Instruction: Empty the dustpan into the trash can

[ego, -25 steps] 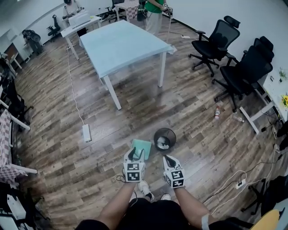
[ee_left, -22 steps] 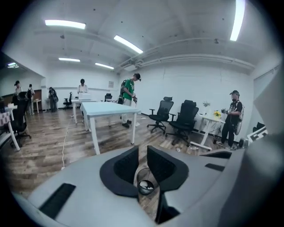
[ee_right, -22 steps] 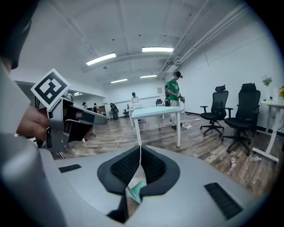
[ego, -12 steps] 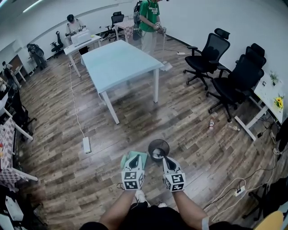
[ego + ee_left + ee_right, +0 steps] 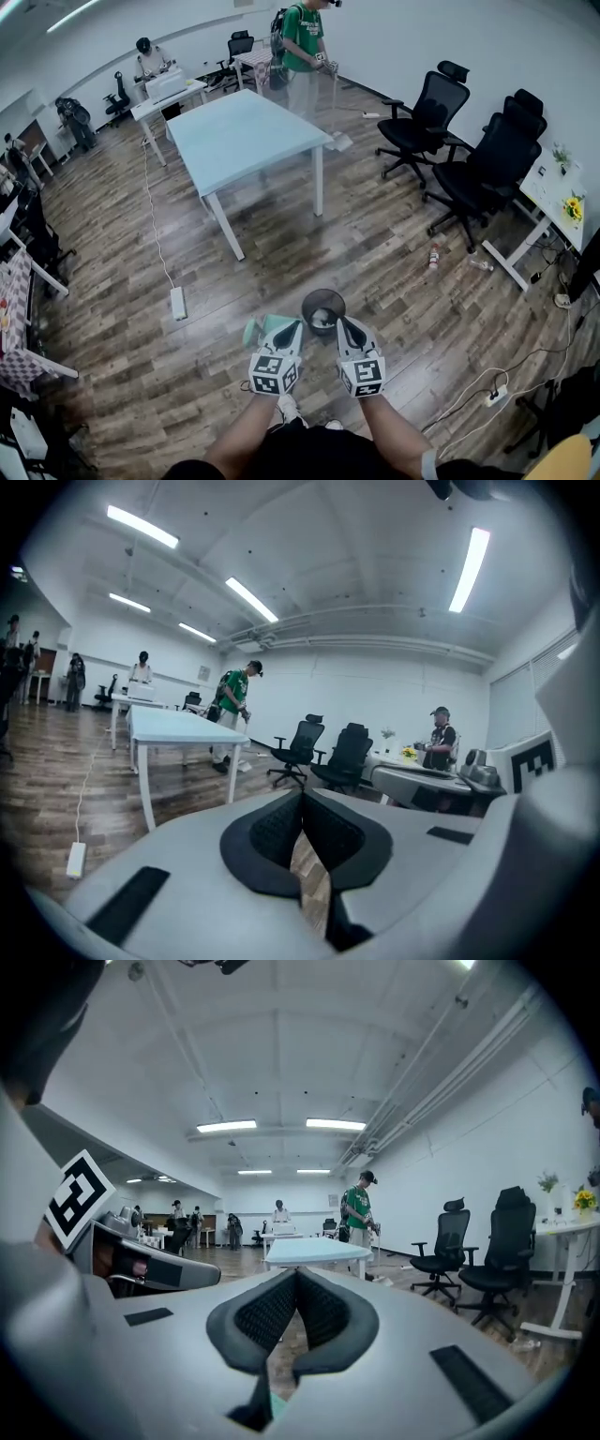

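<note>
Dustpan [image 5: 260,328]: teal, flat on wood floor [image 5: 169,375], just left of trash can, partly hidden behind left tool [image 5: 286,330]. Long axis seems to run across view, rounded handle end left, pan end toward can; not certain. Left tool: jaws pressed together, nothing between. Trash can [image 5: 323,302]: upright, white litter inside. Right tool [image 5: 347,326]: jaws likewise closed, empty. Judgement: dumping looks done, dustpan parked; next calls for withdrawal, else regrip handle.
</note>
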A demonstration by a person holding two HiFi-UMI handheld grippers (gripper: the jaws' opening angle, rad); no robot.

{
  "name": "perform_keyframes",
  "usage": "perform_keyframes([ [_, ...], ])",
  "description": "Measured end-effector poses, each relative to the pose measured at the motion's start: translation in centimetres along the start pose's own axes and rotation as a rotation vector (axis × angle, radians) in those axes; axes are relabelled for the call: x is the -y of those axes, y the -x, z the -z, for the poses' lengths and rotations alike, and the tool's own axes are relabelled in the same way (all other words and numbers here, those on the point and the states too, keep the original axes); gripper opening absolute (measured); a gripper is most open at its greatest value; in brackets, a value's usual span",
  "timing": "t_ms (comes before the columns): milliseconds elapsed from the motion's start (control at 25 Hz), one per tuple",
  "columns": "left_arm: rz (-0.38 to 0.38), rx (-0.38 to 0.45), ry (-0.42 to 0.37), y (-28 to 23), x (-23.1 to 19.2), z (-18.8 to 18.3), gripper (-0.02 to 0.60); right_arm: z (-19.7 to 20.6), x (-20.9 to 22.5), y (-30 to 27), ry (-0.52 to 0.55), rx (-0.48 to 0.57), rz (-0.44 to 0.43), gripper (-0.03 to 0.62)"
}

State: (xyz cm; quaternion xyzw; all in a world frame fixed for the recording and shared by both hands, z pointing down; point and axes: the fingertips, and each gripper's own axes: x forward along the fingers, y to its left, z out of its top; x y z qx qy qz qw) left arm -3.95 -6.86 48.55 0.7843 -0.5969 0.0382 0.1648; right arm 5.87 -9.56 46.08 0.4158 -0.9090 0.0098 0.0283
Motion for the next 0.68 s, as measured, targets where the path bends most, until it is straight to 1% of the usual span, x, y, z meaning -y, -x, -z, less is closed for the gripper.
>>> perform_keyframes([
  [80, 0.034, 0.023, -0.012, 0.1, 1.2, -0.3, 0.023, -0.8, 0.1, 0.6, 0.030, 0.017, 0.001, 0.023],
  [160, 0.044, 0.034, -0.024, 0.2, 1.8, -0.5, 0.023, -1.4, 0.2, 1.1, 0.042, 0.030, 0.003, 0.023],
  [360, 0.036, 0.042, -0.038, 0.9, 2.3, -1.0, 0.023, -2.4, 0.3, 1.7, 0.042, 0.046, 0.006, 0.023],
  [680, 0.029, 0.064, -0.067, 1.6, 3.2, -1.5, 0.023, -2.7, 0.1, 2.7, 0.044, 0.052, -0.003, 0.023],
])
